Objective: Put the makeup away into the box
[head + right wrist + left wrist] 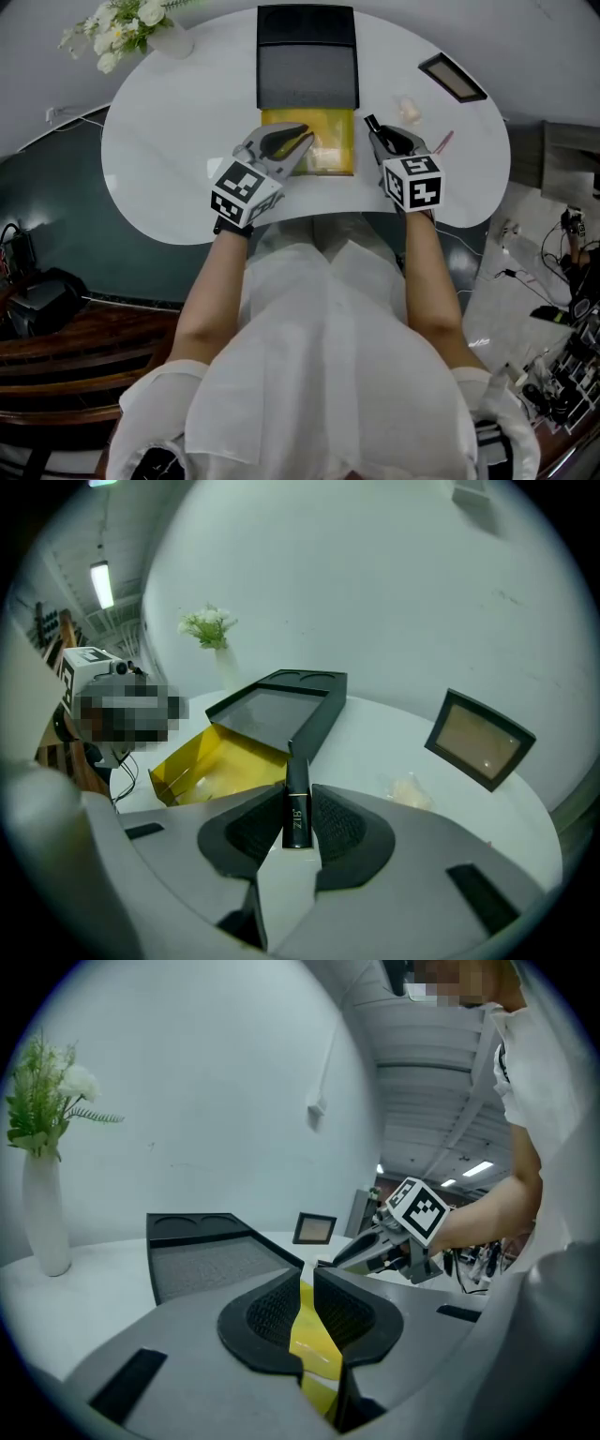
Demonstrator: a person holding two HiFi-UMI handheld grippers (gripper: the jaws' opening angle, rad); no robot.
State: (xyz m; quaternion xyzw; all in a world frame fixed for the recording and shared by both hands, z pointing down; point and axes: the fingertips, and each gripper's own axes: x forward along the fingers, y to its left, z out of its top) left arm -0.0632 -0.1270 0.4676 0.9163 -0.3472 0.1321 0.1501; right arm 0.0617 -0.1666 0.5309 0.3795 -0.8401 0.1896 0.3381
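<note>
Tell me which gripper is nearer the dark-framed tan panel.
Right. The right gripper, holding a black tube, is left of the dark-framed tan panel; the left gripper grips the yellow box farther left.

slim black makeup tube (297, 806) pinched in right tongs (298, 791), open yellow box (239, 745) just beside it

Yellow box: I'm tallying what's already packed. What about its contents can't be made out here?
- Head view: the left gripper covers the left part of the yellow box; the rest is too small.
- Left gripper view: its own jaws block the interior.
- Right gripper view: a pale shape inside is too indistinct to name.
</note>
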